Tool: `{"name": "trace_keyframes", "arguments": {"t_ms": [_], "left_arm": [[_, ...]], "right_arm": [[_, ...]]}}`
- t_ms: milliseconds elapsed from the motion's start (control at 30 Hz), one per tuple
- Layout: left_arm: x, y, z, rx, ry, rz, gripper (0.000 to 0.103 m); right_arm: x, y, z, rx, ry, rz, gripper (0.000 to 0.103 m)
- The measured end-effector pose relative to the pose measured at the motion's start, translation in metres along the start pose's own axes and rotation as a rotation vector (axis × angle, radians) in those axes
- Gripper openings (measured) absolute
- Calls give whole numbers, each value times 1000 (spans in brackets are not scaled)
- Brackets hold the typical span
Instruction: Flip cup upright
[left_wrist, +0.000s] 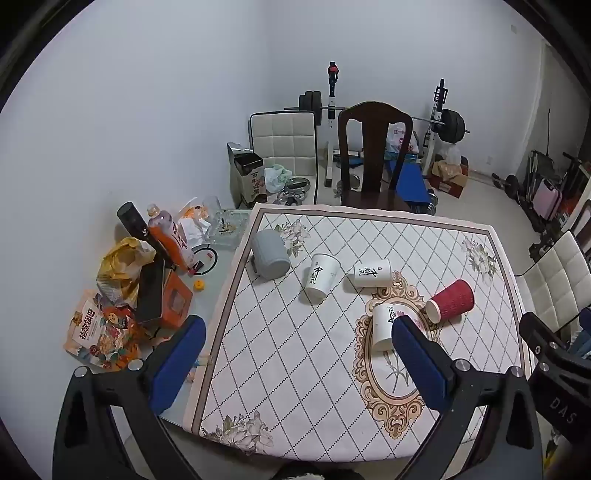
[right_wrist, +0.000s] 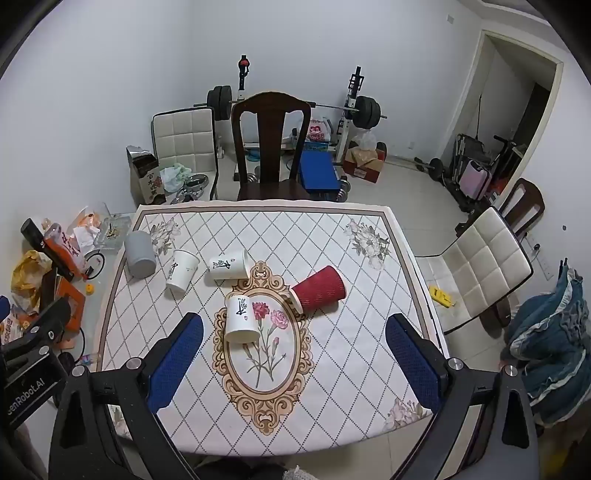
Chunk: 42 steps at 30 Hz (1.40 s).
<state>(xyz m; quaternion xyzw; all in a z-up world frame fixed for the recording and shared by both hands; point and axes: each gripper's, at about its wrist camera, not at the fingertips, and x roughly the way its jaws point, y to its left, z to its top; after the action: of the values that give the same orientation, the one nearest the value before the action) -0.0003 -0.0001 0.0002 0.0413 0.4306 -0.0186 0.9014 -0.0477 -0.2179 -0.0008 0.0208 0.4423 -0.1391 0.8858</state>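
Several cups lie on their sides on the patterned tablecloth (right_wrist: 332, 369): a grey mug (right_wrist: 139, 254) at the far left, three white paper cups with black writing (right_wrist: 181, 271) (right_wrist: 228, 263) (right_wrist: 241, 319), and a red ribbed paper cup (right_wrist: 320, 288). They show too in the left wrist view: the grey mug (left_wrist: 270, 254), the white cups (left_wrist: 321, 275) (left_wrist: 372, 272) (left_wrist: 382, 326) and the red cup (left_wrist: 451, 301). My left gripper (left_wrist: 297, 365) is open and empty above the table's near left. My right gripper (right_wrist: 293, 363) is open and empty above the near middle, just before the nearest white cup.
Snack bags, an orange bottle (left_wrist: 171, 238) and a glass ashtray (left_wrist: 227, 227) clutter the table's left strip beside the cloth. A dark wooden chair (right_wrist: 271, 147) stands at the far edge, a white padded chair (right_wrist: 480, 266) at the right. A barbell rack stands behind.
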Motion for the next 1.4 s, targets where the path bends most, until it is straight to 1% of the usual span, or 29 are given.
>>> {"name": "trace_keyframes", "arguments": {"t_ms": [367,400,733,967,1400], "left_arm": [[2,-4,0,10,0,4,103],[-2,-1,2,-3,2,5,103],[-12,-2,11,4,-10,10,103],[-16,-2,7,9,-17,12,103],[-17,-4,5,9,-22,12,103]], "right_arm": [[0,0,0,2,-1,1,100],[-6,4,-1,-1,-8,1,100],[-12,4,-1,2,-13,10,100],[-20,6,1,6,-17,8,100],[-20,3,-1,6,-22,10,100]]}}
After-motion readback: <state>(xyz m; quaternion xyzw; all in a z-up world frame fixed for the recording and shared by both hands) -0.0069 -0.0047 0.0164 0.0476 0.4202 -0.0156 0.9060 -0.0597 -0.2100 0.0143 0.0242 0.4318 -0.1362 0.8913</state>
